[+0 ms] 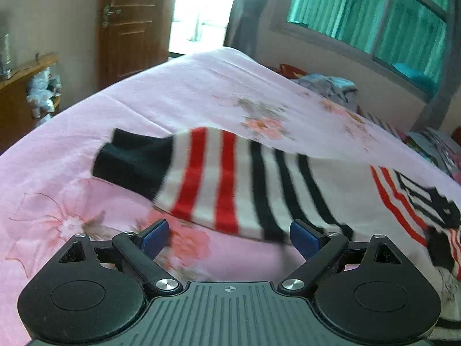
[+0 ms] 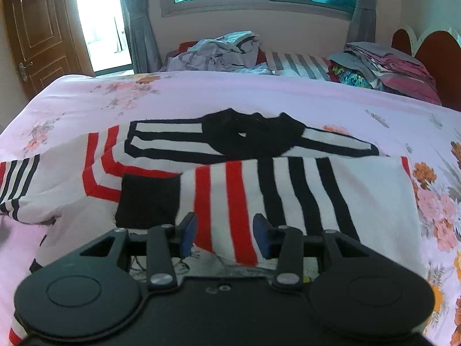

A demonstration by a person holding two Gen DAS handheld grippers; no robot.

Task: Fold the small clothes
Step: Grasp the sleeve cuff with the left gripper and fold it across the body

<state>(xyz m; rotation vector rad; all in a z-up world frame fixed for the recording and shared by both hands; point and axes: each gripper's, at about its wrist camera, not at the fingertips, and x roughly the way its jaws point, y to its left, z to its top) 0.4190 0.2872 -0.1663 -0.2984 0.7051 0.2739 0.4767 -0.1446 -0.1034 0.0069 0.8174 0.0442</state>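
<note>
A sweater (image 2: 288, 178) lies on the bed (image 2: 201, 92), sleeve (image 2: 219, 201) across it, clothes pile (image 2: 219, 52) behind.

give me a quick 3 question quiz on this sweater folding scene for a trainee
1. True or false: the right gripper is clamped on the sweater.
2. Multiple choice: the sleeve folded across the sweater's body ends in a cuff that is A) red, B) black, C) white.
3. Fill in: the sweater lies on a ____ floral bedsheet.

Key
1. False; its jaws stand apart with the sleeve only lying beyond them. The left gripper is open too.
2. B
3. pink
</note>
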